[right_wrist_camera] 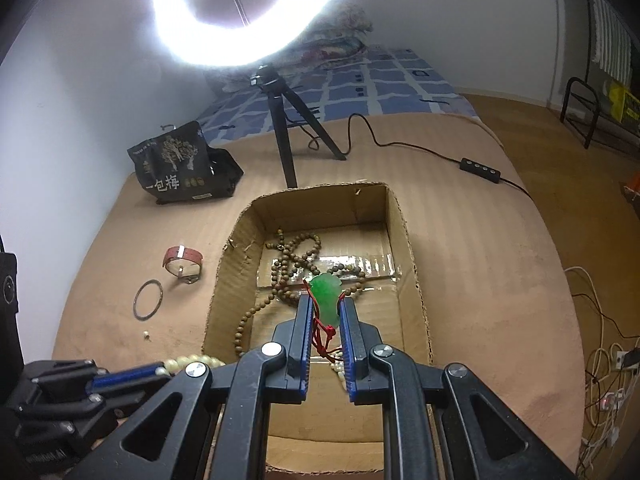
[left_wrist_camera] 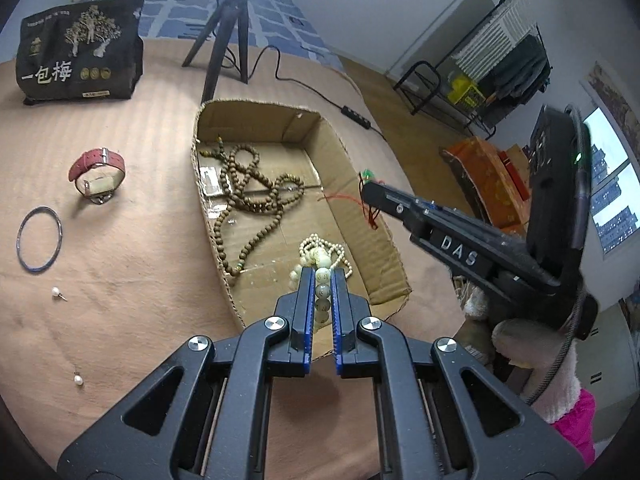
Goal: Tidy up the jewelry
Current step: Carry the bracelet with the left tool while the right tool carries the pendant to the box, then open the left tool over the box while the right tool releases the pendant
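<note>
On the bed, under a ring light:
Surface: tan blanket (left_wrist_camera: 120, 240), faintly ribbed, spread over the bed; blue patterned sheet (right_wrist_camera: 380, 84) beyond it toward the wall.
Box: open cardboard box (left_wrist_camera: 384, 236) in the middle of the blanket; brown beads (left_wrist_camera: 248, 188) lie coiled inside.
Left gripper (left_wrist_camera: 322, 276): over the box's near end, jaws clamped on a pale bead strand (left_wrist_camera: 322, 258); rest of the strand bunches just past the tips.
Right gripper (right_wrist_camera: 325, 312): over the box, jaws clamped on a green pendant (right_wrist_camera: 329, 294) with red cord (right_wrist_camera: 322, 330).
Loose on blanket, left of box: red-strap watch (left_wrist_camera: 97, 176), bangle (left_wrist_camera: 39, 239), two pearl earrings (left_wrist_camera: 57, 292), well apart from each other.
Far edge: black snack bag (left_wrist_camera: 80, 48) upright; tripod (right_wrist_camera: 286, 128) behind the box carrying the ring light (right_wrist_camera: 240, 12); its cable with switch (right_wrist_camera: 480, 170) trails right across the blanket.
Room: white walls, brownish floor to the right, black rack (left_wrist_camera: 492, 64) with clothes, window (left_wrist_camera: 608, 184) at far right, tangle of cords (right_wrist_camera: 604, 360) on the floor.
</note>
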A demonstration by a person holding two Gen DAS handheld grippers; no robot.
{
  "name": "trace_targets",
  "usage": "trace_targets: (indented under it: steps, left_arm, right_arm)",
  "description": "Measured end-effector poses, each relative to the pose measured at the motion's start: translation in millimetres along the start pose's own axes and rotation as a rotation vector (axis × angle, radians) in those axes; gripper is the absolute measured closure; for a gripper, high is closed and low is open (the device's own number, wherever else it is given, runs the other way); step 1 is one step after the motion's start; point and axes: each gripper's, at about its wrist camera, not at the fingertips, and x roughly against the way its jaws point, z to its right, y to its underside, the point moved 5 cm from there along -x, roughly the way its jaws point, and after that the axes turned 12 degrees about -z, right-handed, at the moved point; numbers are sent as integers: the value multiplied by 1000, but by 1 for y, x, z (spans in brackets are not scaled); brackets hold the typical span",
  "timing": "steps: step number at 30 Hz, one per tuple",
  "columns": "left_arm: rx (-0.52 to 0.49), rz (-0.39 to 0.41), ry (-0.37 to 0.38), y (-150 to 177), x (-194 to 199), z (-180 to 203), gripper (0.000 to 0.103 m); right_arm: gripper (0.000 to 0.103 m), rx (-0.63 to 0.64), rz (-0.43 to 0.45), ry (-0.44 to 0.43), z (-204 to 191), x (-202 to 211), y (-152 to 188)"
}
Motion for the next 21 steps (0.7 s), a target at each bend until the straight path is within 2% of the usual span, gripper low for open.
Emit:
trace_targets:
  steps: [4,5,6,7,8,9,11,13,18,21]
  left_arm:
    - [2,-25,-10,0,-7,0,98]
    - [4,-32,-14,0,-8,-1,97]
    - [3,-37,-17,1,-9,-2,92]
    - [3,-37,-23,1,-9,-3,82]
    - [3,-32,-30,2,-8,-3,78]
    - [0,-29,-37,3,-8,-3,78]
    - [-11,-31,-47,4,-8,-3,78]
    - [-15,-30,-56,5,-7,-3,78]
    - [-16,-34,-67,8,-6,-6,78]
    - [-14,-35,-76,9,-4,-9,78]
  right_arm:
    - [91,0,-1,-1,0,0,-1]
    - [85,0,-2,4,0,0,0]
    - [80,0,-2,6,0,0,0]
    - [74,0,-2,10,0,0,0]
    - [72,-4,-3,19,1,0,0]
    - [70,-6,-5,24,1,0,1]
    - [57,-15,-1,34,3,2,1]
    - [52,-22,5,44,5,3,2]
    - [48,-43,14,46,9,7,1]
    - [39,-47,19,50,9,9,1]
